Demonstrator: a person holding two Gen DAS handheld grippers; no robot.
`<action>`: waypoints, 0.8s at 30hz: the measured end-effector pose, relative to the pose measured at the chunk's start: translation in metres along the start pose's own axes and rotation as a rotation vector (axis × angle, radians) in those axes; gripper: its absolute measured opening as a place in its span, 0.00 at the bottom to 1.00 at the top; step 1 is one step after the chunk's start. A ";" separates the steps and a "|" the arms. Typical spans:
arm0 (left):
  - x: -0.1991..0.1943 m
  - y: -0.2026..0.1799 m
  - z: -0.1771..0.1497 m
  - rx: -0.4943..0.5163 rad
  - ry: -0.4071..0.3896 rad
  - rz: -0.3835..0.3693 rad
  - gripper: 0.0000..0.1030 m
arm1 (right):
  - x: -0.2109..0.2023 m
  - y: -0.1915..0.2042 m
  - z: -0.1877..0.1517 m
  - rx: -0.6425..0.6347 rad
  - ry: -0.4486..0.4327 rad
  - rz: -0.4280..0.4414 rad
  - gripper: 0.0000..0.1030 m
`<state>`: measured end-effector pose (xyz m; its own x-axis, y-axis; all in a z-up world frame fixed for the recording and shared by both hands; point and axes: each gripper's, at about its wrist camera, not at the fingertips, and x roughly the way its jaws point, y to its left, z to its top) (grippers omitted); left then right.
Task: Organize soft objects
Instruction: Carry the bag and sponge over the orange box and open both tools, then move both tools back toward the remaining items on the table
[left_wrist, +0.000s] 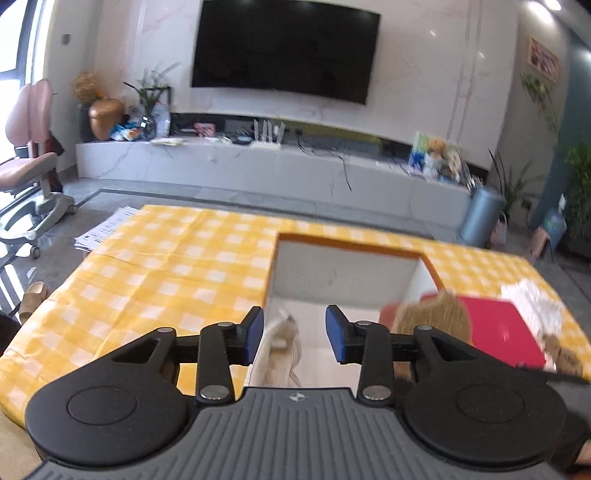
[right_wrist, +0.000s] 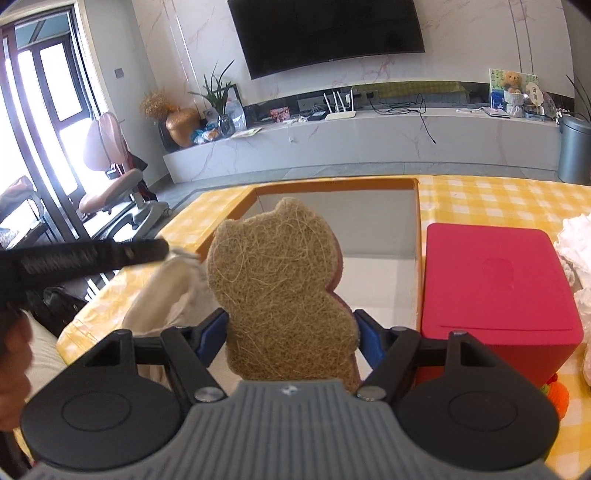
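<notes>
The soft things are going into the orange-rimmed box (left_wrist: 430, 260), which sits open in the middle of the yellow checked tablecloth (left_wrist: 166, 266).

Start at the left. The left gripper (left_wrist: 294, 332) points down over the box, and its blue pads (left_wrist: 254, 332) stand apart. Nothing is pinched between them. A cream cloth bag (left_wrist: 279, 350) hangs just under the gap, near the left pad, at about 7 o'clock inside the box. It looks let go, and I think it is dropping in or already lying there. In the right wrist view the same bag (right_wrist: 166, 291) shows at 9 o'clock, draped over the near left corner of the box (right_wrist: 418, 221).

Now the right. The right gripper (right_wrist: 291, 338) holds a bear-shaped scrub sponge (right_wrist: 284, 291) standing up. Its jaws are spread wide, one pad on each side of the sponge, pinching it at the bottom. The sponge is just above the near edge of the box. A red box (right_wrist: 495, 288) stands close by at 3 o'clock, and something white and crumpled (right_wrist: 576, 254) lies past it.

So the step in hand looks like this: the bag is dropped and the sponge is next. The right gripper should move a little forward over the open box, clear of the red box, then let its jaws spread. The left gripper should pull back first so the two do not bump.
</notes>
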<state>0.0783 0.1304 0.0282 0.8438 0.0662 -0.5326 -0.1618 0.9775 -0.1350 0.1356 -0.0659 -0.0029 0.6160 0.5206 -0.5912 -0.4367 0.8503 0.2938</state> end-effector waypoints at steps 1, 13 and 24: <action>-0.002 0.002 0.001 -0.012 -0.013 0.004 0.44 | 0.002 0.001 -0.002 -0.007 0.008 -0.002 0.70; 0.009 0.009 0.002 -0.042 0.000 -0.003 0.46 | 0.020 0.017 -0.014 -0.082 0.043 -0.093 0.70; 0.014 0.005 -0.002 -0.015 0.035 0.003 0.46 | 0.017 0.018 -0.016 -0.078 0.045 -0.050 0.79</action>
<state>0.0882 0.1358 0.0184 0.8247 0.0613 -0.5622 -0.1717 0.9743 -0.1457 0.1278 -0.0434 -0.0194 0.6087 0.4724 -0.6375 -0.4569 0.8655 0.2051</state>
